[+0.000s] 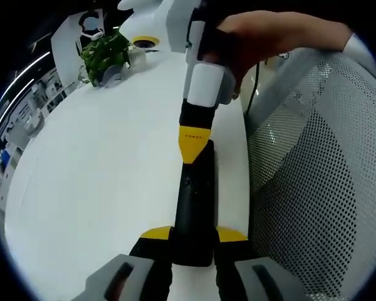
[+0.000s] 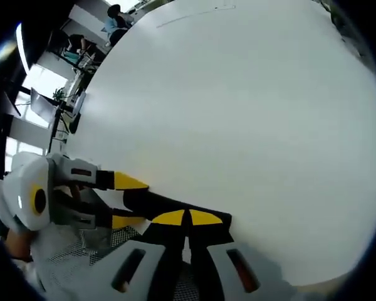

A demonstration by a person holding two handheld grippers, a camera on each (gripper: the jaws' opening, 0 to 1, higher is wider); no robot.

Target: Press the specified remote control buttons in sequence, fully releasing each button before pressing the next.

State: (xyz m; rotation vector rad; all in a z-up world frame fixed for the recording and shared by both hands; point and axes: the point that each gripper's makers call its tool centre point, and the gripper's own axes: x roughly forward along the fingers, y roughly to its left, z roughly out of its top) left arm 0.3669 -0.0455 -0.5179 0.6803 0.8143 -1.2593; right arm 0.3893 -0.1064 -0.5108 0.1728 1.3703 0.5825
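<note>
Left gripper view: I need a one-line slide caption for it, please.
Left gripper clamps a black remote control on the white table while the right gripper presses its far end.

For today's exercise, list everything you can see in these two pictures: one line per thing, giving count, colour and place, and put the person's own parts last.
Remote control: one, black, lying on the table near its edge, between the left claw's jaws.
Table: one, white, under the remote control.
Plant: one, green, at the far end of the table.
Chair: one, grey mesh, beside the table edge.
Left claw: one, black with yellow tips, shut on the remote control's near end.
Right claw: one, yellow tips together, pressing down on the remote control's far end.
Hand: one, gripping the right claw's handle.
</note>
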